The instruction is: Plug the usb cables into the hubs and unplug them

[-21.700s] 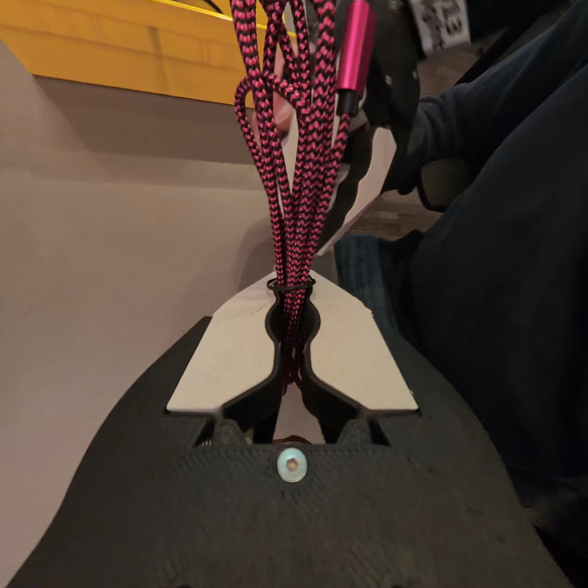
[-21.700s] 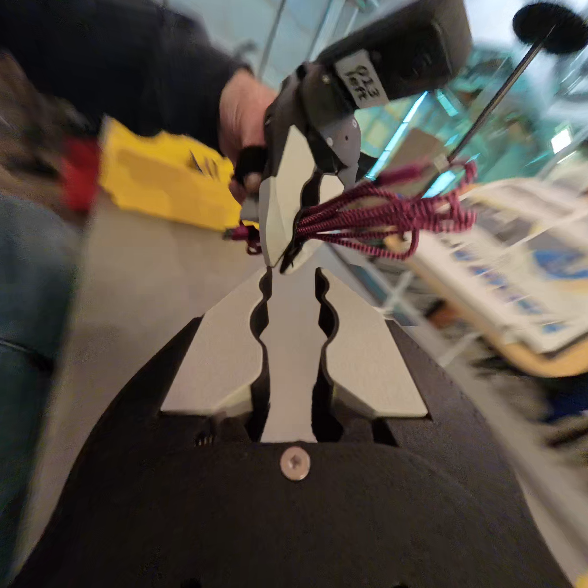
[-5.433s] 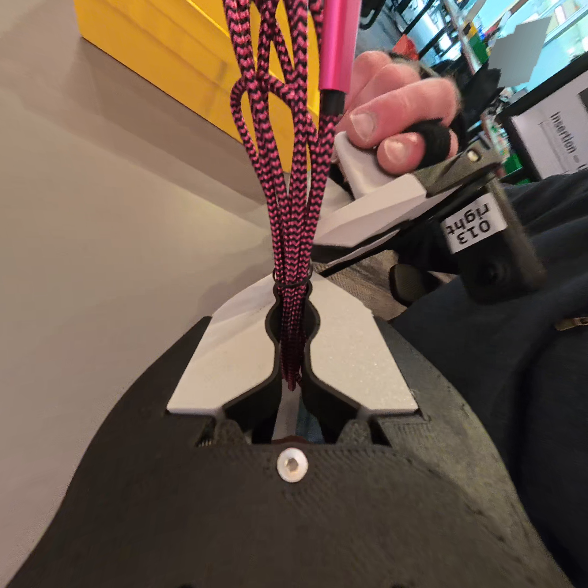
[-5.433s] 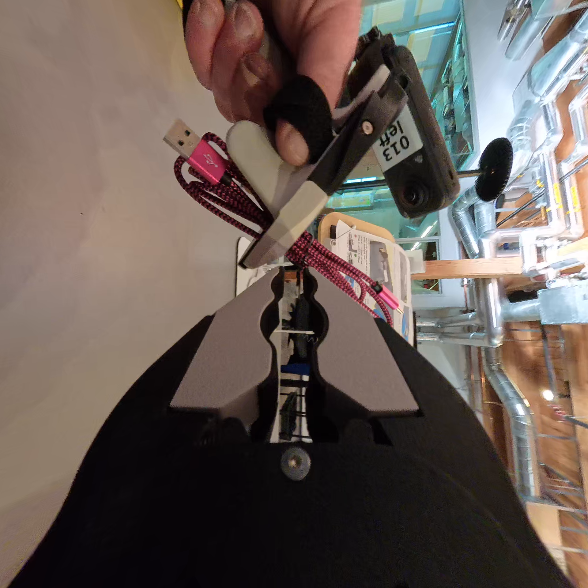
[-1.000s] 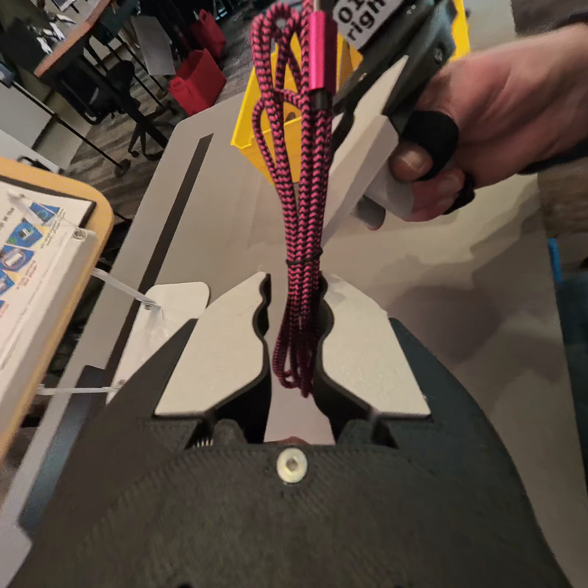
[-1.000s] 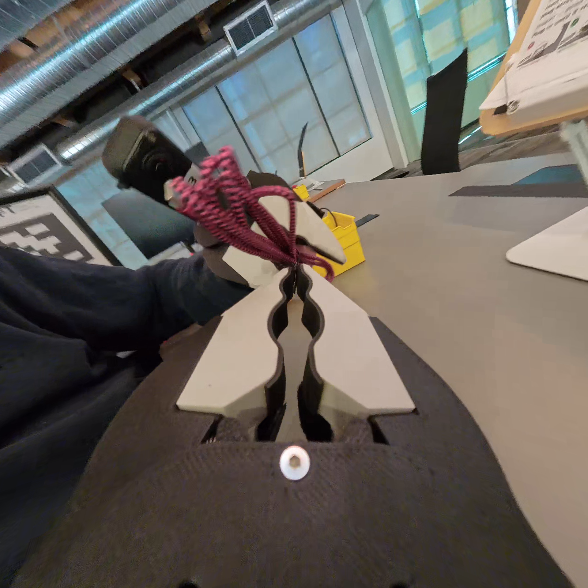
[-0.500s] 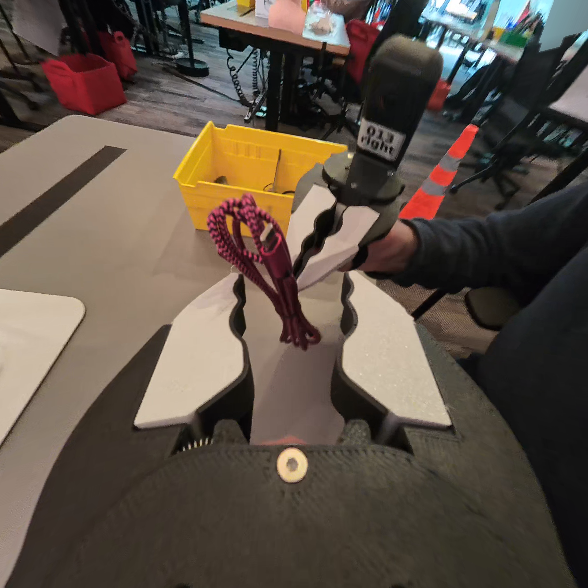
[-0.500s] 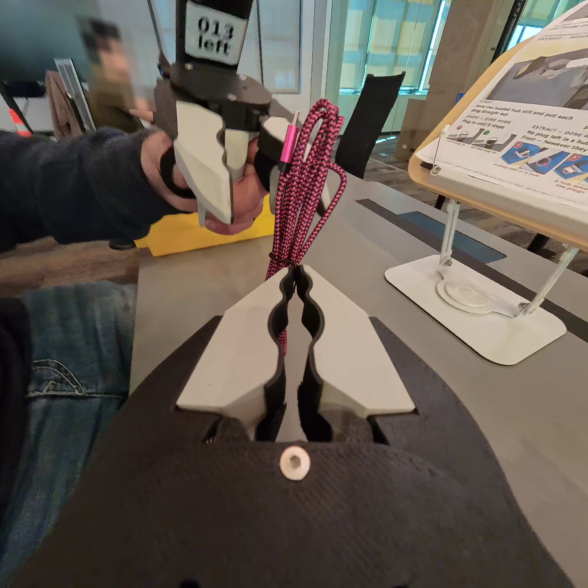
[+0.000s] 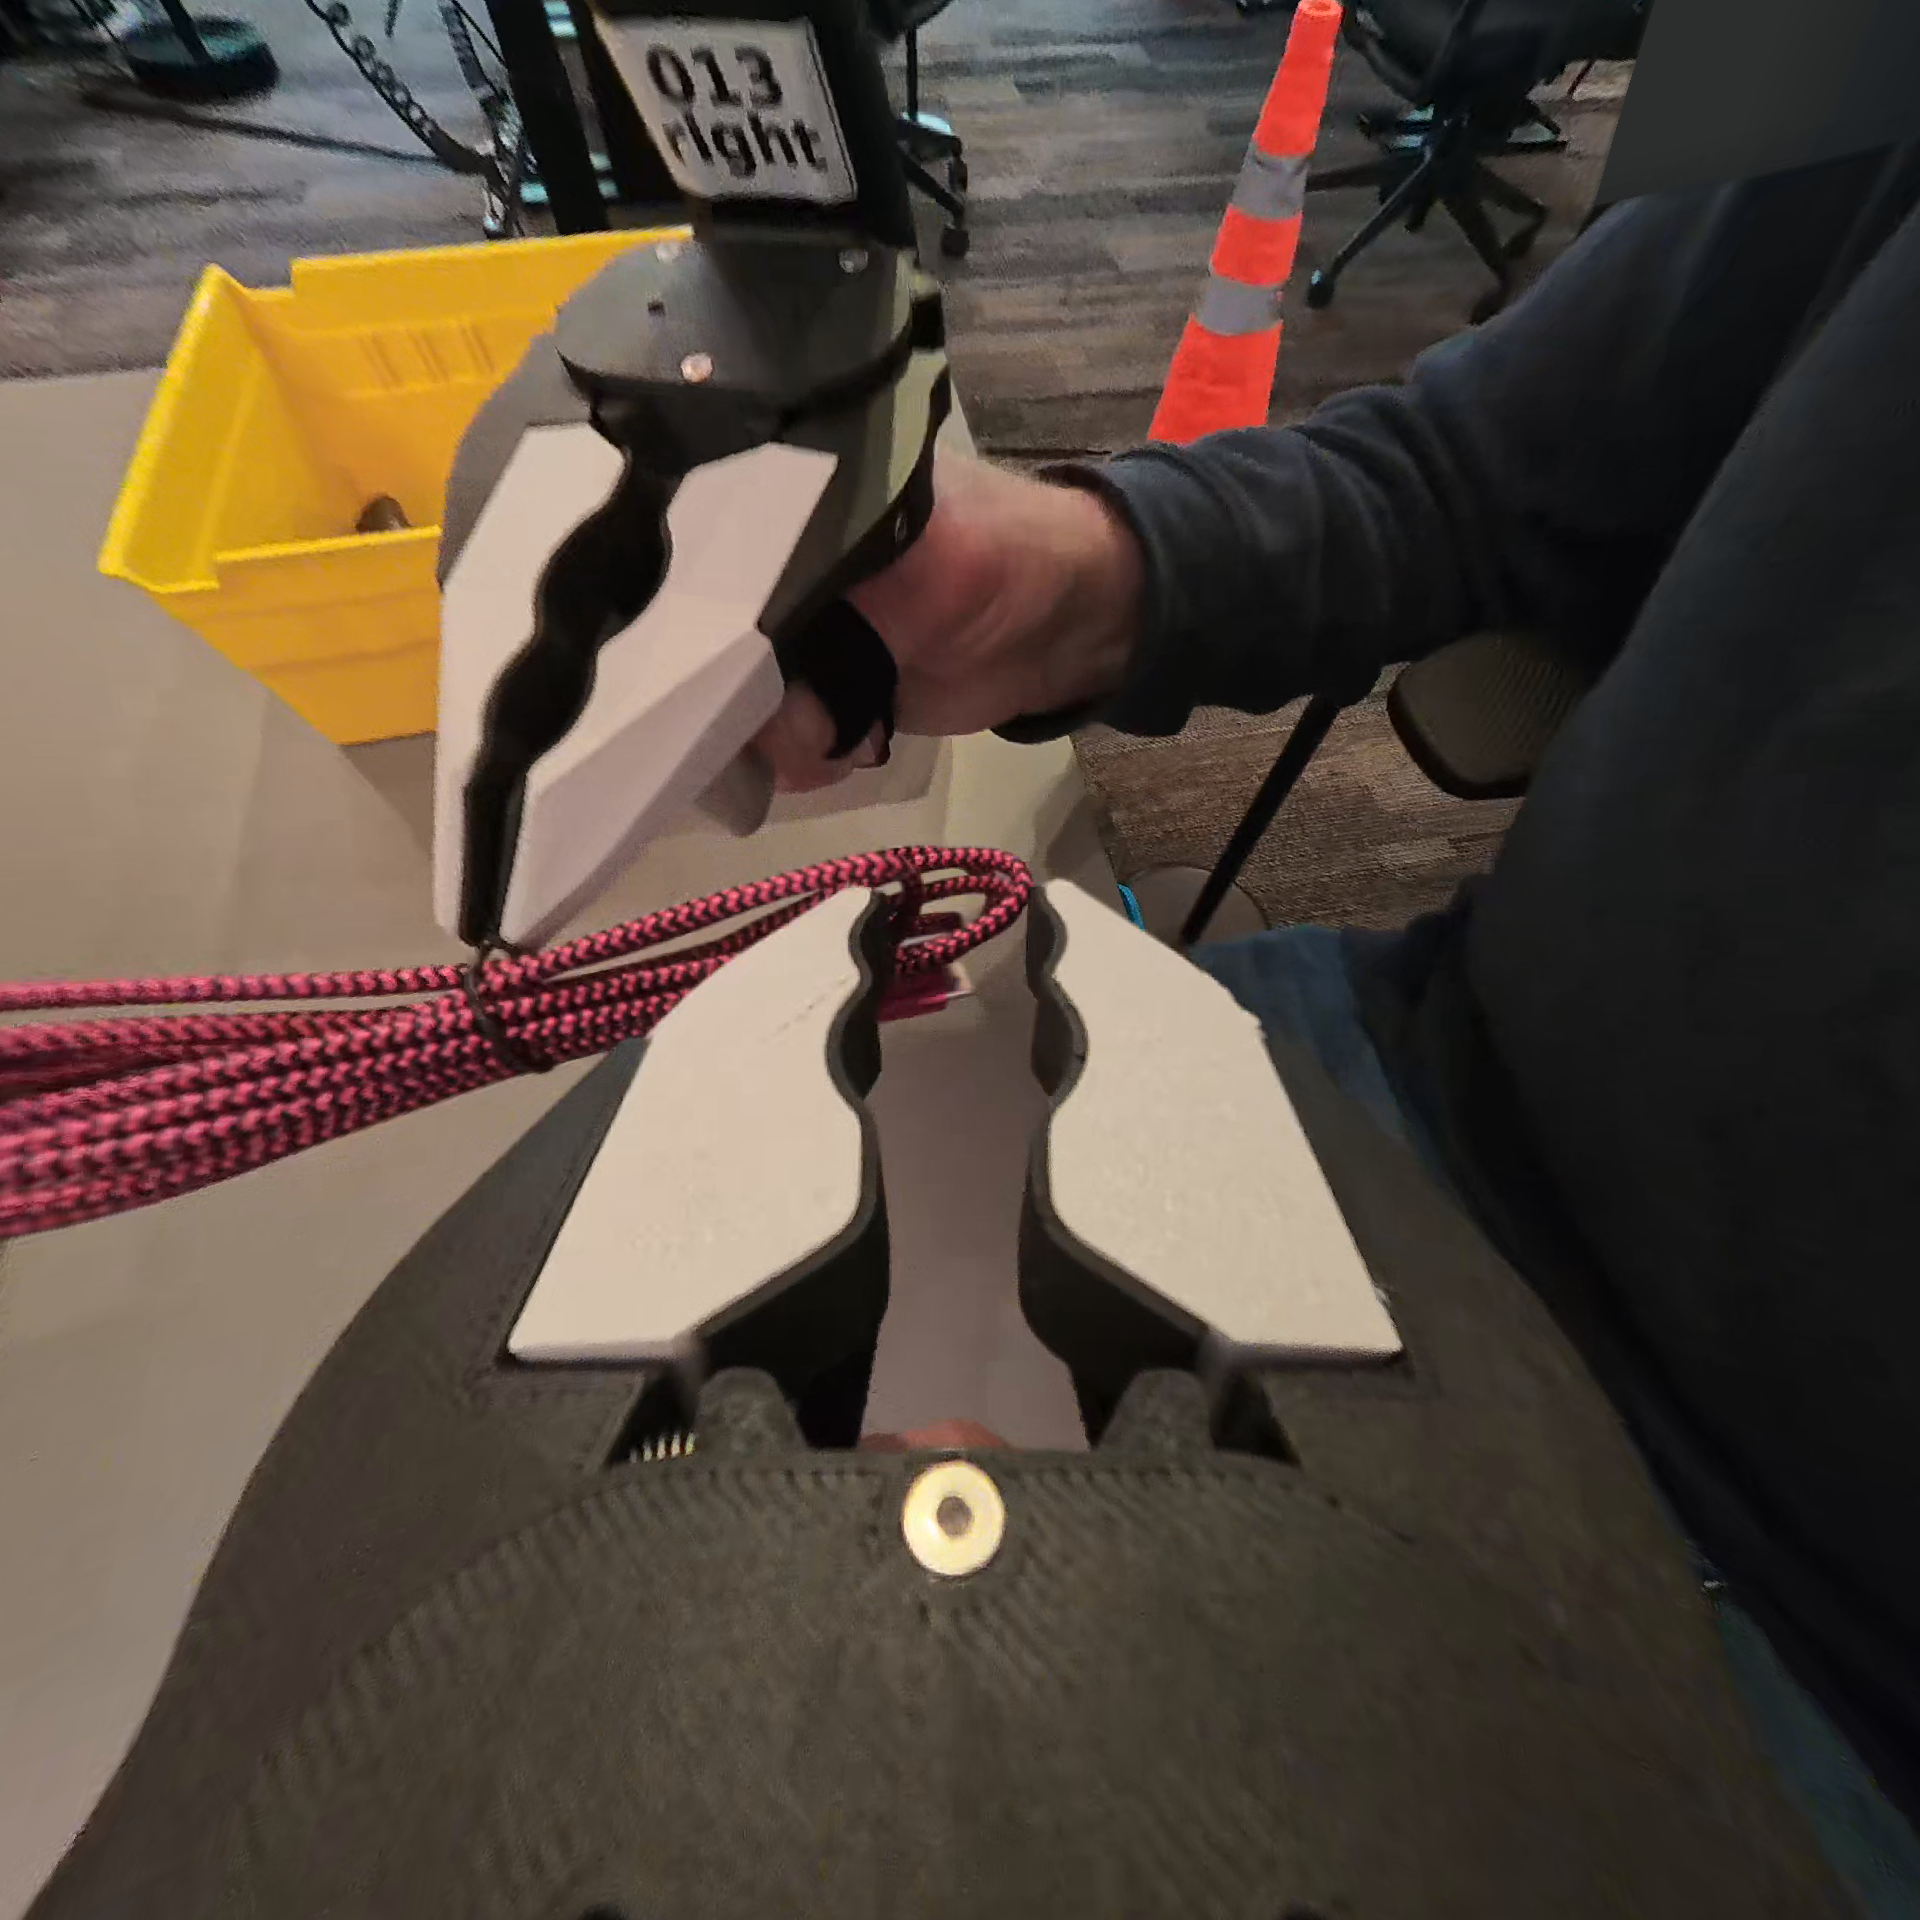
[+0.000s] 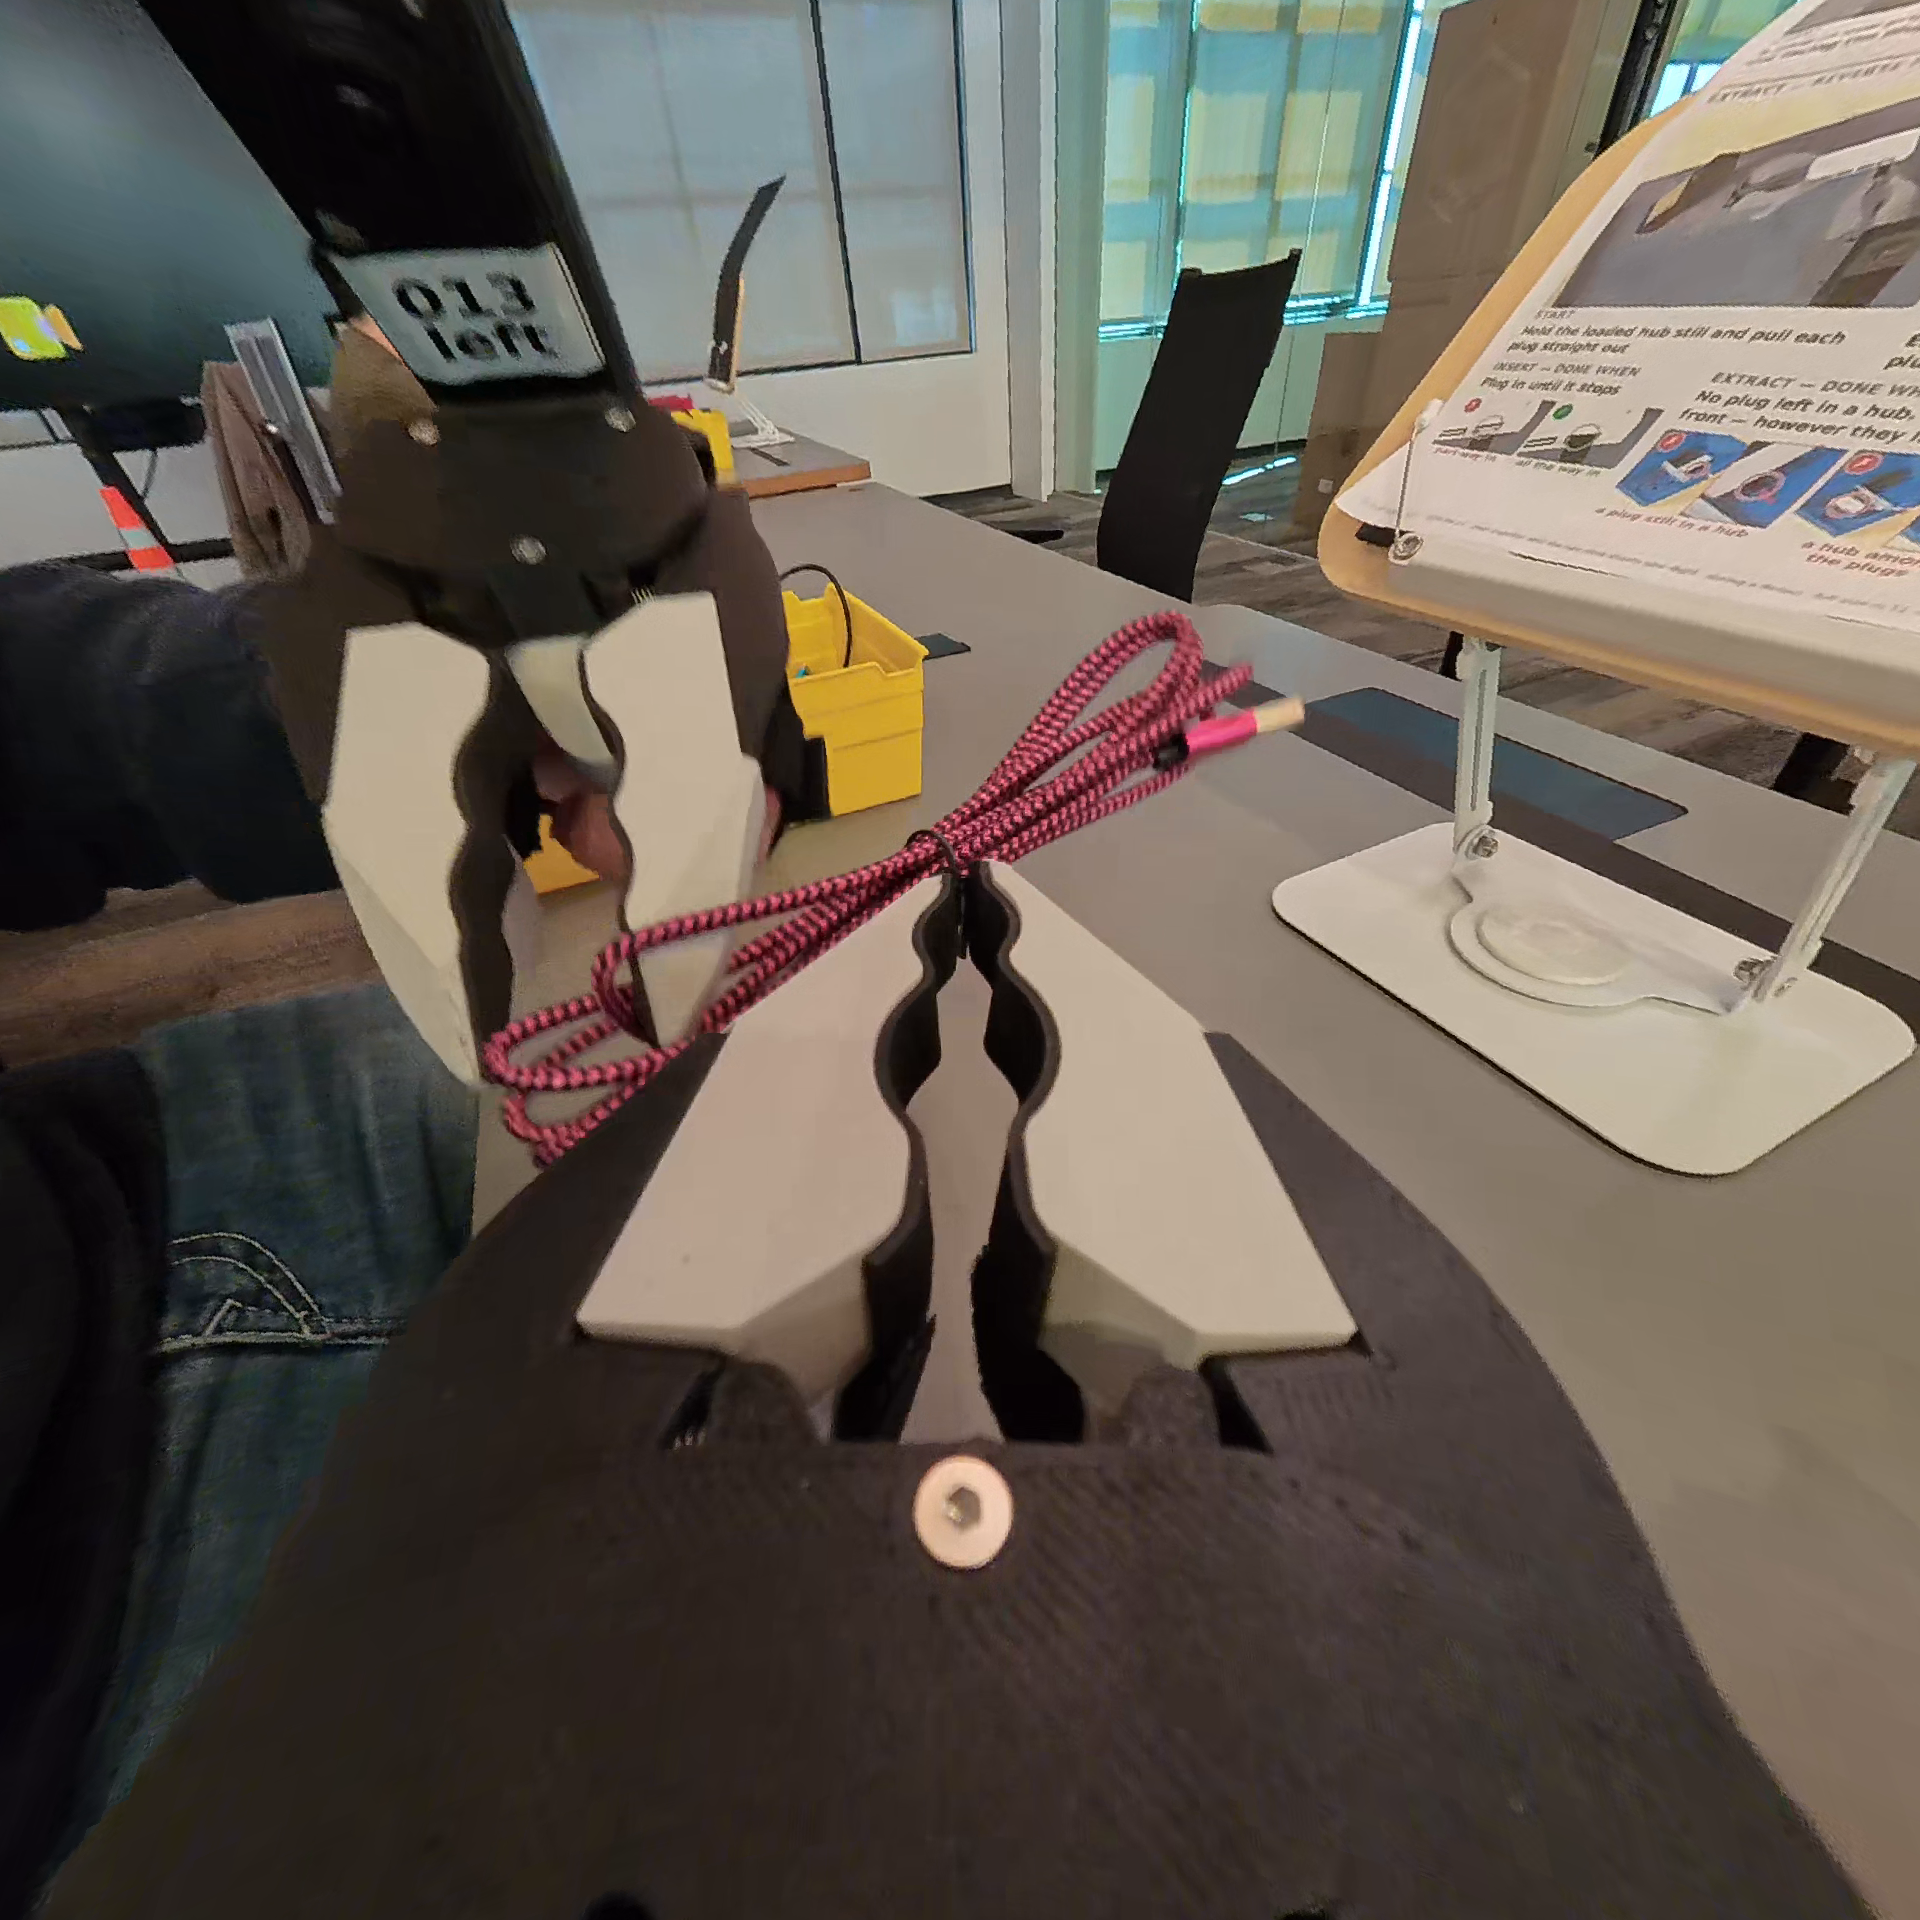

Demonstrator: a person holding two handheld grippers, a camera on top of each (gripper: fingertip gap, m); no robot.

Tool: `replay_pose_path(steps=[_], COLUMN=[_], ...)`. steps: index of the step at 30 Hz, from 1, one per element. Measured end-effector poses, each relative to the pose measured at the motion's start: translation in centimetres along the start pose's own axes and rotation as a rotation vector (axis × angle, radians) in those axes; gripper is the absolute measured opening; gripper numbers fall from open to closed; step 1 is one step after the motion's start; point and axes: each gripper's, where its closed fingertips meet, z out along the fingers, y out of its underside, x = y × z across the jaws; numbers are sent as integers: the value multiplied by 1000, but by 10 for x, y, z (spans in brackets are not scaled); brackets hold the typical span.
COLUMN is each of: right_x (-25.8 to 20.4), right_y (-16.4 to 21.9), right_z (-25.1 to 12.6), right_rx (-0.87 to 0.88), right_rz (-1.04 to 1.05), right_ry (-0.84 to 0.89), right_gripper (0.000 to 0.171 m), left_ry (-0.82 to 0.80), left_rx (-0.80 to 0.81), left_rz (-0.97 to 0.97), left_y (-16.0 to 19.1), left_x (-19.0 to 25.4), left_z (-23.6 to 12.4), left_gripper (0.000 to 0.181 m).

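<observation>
We work over a grey table in an open office with tall windows behind. Our right gripper points forward and is pinched at its very tips on the black tie binding the bundled pink-and-black usb cable, which hangs in the air above the table edge. Our left gripper sits released, fingers apart, with the cable's looped end lying between its tips. Only the right wrist view shows the pink plug and the white stand carrying an instruction sheet. The left wrist view shows an orange cone. A yellow bin stands behind the grippers.
</observation>
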Motion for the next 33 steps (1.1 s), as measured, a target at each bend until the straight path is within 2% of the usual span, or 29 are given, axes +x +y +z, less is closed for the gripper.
replay_pose_path(steps=[5,9,15,19,23,26,30,33], right_x=[-6,-10,-19,-33,-42,-51,-50,-48], right_y=[-5,-10,-17,-16,-10,-5,-4,-7], right_z=[-1,-4,-9,-11,-16,-21,-24,-25], right_rx=[46,89,141,142,107,85,79,92], right_rz=[38,65,126,130,131,122,114,106], right_ry=[-38,-76,-189,-278,-355,-422,-420,-411], right_gripper=[0,0,0,0,0,0,0,0], left_ry=[-25,-53,-81,5,120,218,299,347], left_rx=[-59,-66,-15,89,218,327,347,404], left_rz=[-65,-110,-162,-223,-304,-352,-415,-495], left_y=[18,28,32,22,10,0,5,9], left_x=[-12,-24,-35,-31,-28,-23,-17,-18], left_z=[11,13,13,9,-2,-12,-14,-21], left_gripper=[15,15,38,50,79,87,100,97])
